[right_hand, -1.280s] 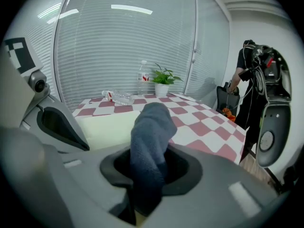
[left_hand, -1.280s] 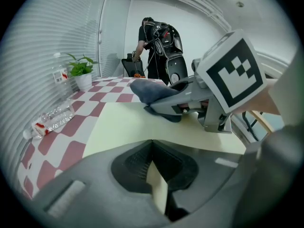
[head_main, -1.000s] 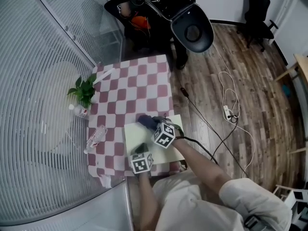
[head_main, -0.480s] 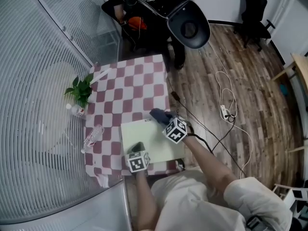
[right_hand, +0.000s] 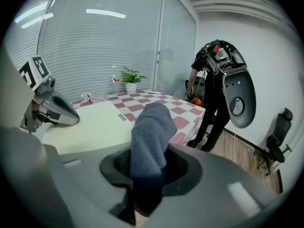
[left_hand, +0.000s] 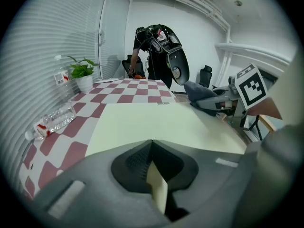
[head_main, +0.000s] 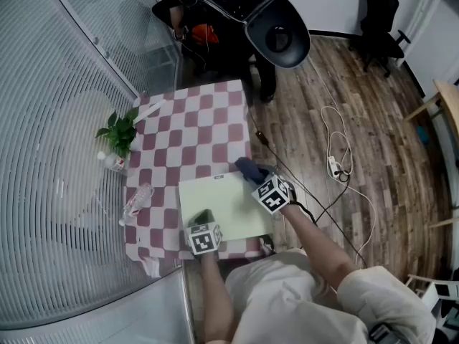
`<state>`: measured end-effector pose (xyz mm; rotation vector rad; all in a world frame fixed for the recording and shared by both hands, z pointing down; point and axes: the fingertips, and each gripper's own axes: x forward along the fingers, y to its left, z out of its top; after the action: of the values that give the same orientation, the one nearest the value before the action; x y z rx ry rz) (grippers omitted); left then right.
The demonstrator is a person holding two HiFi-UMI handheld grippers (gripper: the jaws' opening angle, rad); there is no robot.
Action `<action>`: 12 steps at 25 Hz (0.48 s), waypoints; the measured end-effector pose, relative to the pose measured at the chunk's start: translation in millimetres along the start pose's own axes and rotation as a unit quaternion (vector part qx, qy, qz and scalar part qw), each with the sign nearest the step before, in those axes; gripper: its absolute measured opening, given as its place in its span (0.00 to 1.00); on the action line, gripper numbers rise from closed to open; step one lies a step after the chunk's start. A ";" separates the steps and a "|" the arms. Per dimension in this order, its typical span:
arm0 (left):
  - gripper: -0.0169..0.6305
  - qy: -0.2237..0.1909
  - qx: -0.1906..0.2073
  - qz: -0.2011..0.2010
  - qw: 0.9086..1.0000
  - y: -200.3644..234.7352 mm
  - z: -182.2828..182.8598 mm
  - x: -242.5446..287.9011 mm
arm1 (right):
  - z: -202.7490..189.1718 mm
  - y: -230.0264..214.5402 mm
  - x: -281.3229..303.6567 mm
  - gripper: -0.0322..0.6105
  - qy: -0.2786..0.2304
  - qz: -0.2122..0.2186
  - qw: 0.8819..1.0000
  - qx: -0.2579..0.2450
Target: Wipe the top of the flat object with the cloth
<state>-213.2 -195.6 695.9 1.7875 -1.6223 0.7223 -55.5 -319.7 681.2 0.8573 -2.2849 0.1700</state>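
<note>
Pinching the near edge of the pale green board (head_main: pixel 219 203), the left tongs (head_main: pixel 204 219) are closed on it; their own view shows a thin sliver of that edge caught between the jaws. The likely reason is anchoring, so that the board stays flat and does not slide on the checkered bench (head_main: pixel 193 120) while it is rubbed.

The right tongs (head_main: pixel 261 179) are clamped on a dark blue cloth (head_main: pixel 249 168). A wad of it bulges out past the jaws, which leaves soft fabric rather than hard tips to meet the surface. The cloth sits at the board's far right corner, close to the bench's right edge. Whether it presses on the board or hangs just off it cannot be told from these views.

The board lies on the near part of the bench with its top bare and nothing standing on it. A potted plant (head_main: pixel 118 131) and a clear bottle (head_main: pixel 136 201) lying on its side are well apart from it along the left side, out of the wiping path. A person (head_main: pixel 215 6) in black stands beyond the far end.

Judging by the cloth's spot at one corner, the wipe is at an end of a stroke, with most of the top open to the left.
</note>
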 end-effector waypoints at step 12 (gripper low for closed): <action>0.04 0.004 -0.010 -0.008 1.000 -0.2 2.8 -0.9 | -20.8 31.3 -25.4 0.22 0.018 0.000 0.995 -0.100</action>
<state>-213.1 -197.1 693.4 1.7793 -1.6027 0.7036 -49.5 -274.8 684.0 0.7447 -2.2237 -0.0424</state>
